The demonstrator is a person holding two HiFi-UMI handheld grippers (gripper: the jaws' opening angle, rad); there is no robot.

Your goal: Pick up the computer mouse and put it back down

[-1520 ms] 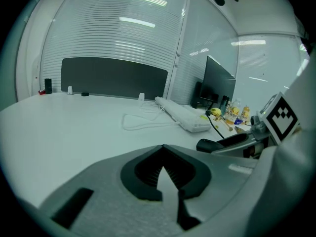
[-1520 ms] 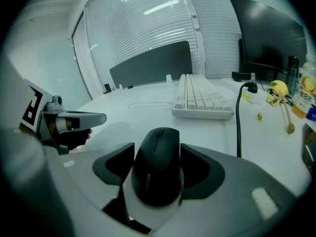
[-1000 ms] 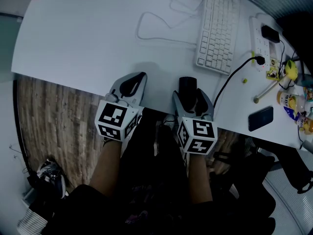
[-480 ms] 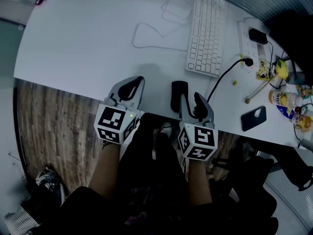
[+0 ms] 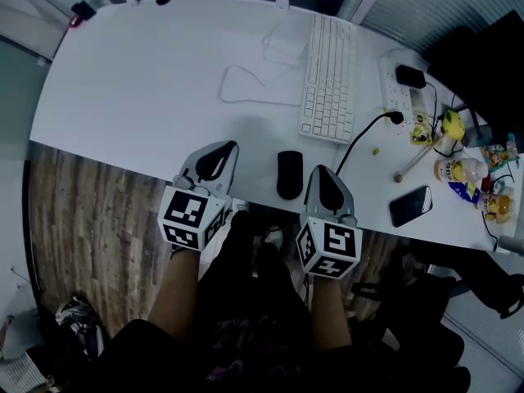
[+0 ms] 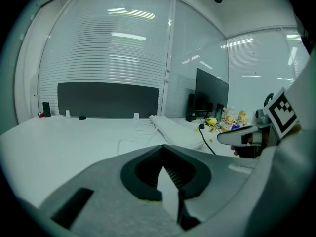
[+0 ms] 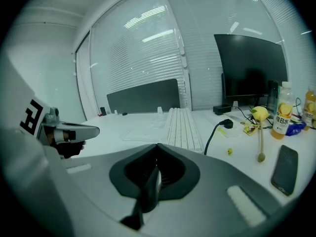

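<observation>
A black computer mouse (image 5: pixel 289 174) lies free on the white table (image 5: pixel 139 80), close to its front edge and between my two grippers. My right gripper (image 5: pixel 319 173) hangs just right of the mouse, apart from it; its jaws have just been closing and meet with nothing between them (image 7: pixel 153 174). My left gripper (image 5: pixel 228 146) is further left over the table edge, also shut and empty (image 6: pixel 165 169). Neither gripper view shows the mouse.
A white keyboard (image 5: pixel 327 76) lies beyond the mouse, with a looped white cable (image 5: pixel 246 84) to its left. At the right are a power strip (image 5: pixel 405 88), a black cable (image 5: pixel 360 137), a phone (image 5: pixel 411 205) and bottles (image 5: pixel 458 170). A monitor (image 7: pixel 249 65) stands behind.
The right gripper stood open around the mouse; it has since drawn back and to the right, risen and shut empty. The mouse stays on the table. The left gripper has risen slightly.
</observation>
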